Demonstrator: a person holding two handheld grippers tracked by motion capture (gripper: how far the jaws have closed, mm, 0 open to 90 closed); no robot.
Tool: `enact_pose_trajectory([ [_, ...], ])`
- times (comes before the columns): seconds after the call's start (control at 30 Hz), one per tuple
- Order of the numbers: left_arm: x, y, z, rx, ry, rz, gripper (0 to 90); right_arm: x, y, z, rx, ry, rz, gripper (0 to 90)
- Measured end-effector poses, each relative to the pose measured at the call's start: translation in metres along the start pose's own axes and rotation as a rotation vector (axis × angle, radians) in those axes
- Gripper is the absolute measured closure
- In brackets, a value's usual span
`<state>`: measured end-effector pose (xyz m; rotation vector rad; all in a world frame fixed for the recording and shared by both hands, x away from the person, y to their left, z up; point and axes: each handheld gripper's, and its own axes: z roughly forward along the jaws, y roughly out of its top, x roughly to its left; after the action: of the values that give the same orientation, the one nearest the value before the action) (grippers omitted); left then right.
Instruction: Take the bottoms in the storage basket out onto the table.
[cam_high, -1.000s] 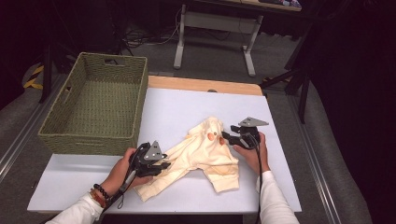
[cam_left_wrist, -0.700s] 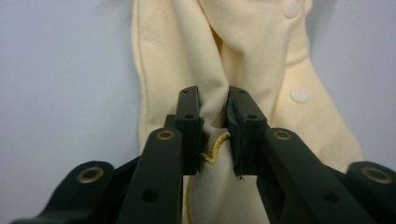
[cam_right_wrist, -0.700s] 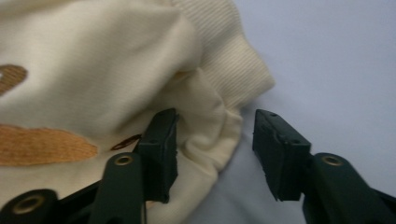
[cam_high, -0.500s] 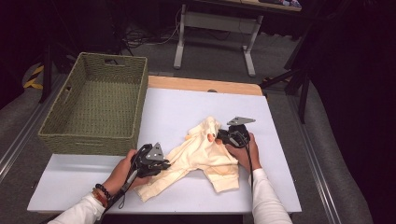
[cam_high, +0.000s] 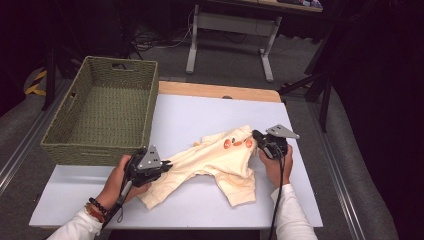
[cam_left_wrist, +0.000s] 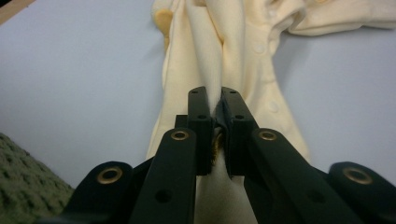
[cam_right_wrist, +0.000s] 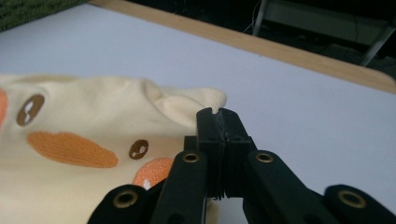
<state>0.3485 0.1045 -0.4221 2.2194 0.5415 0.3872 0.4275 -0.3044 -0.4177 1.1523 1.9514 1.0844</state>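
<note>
With both grips just made, the left gripper (cam_high: 161, 165) and right gripper (cam_high: 258, 137) pinched opposite ends of the cream garment (cam_high: 215, 162) near the table's (cam_high: 200, 117) front edge, their jaws having just closed on the cloth; lifting it together toward the basket (cam_high: 100, 112) seemed next.

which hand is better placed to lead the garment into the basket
Left, likely. The left gripper, jaws shut on the cream baby garment, sits beside the green woven basket; the right gripper grips the far end.
</note>
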Motion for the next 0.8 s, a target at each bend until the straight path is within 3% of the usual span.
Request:
enact_pose_trajectory([
  [0.13,-0.001,-0.003,-0.012,-0.001,-0.012,-0.009,84.6,0.001,0.003,-0.014,0.006,0.021,-0.010,89.1],
  [0.23,-0.011,-0.005,-0.015,0.015,-0.023,0.014,84.4,0.007,0.002,-0.023,0.017,0.024,-0.025,89.0],
  [0.33,-0.023,-0.010,-0.011,0.064,-0.024,0.055,84.3,0.015,-0.001,-0.024,0.044,0.005,-0.081,88.9],
  [0.5,-0.034,-0.020,-0.002,0.113,-0.071,0.063,84.2,0.020,-0.012,-0.020,0.113,0.027,-0.104,88.5],
  [0.6,-0.038,-0.021,0.002,0.137,-0.069,0.080,83.9,0.024,-0.019,-0.019,0.144,0.034,-0.141,87.7],
  [0.8,-0.029,-0.019,-0.006,0.088,-0.042,0.051,79.7,0.022,-0.022,-0.018,0.145,0.025,-0.135,82.8],
])
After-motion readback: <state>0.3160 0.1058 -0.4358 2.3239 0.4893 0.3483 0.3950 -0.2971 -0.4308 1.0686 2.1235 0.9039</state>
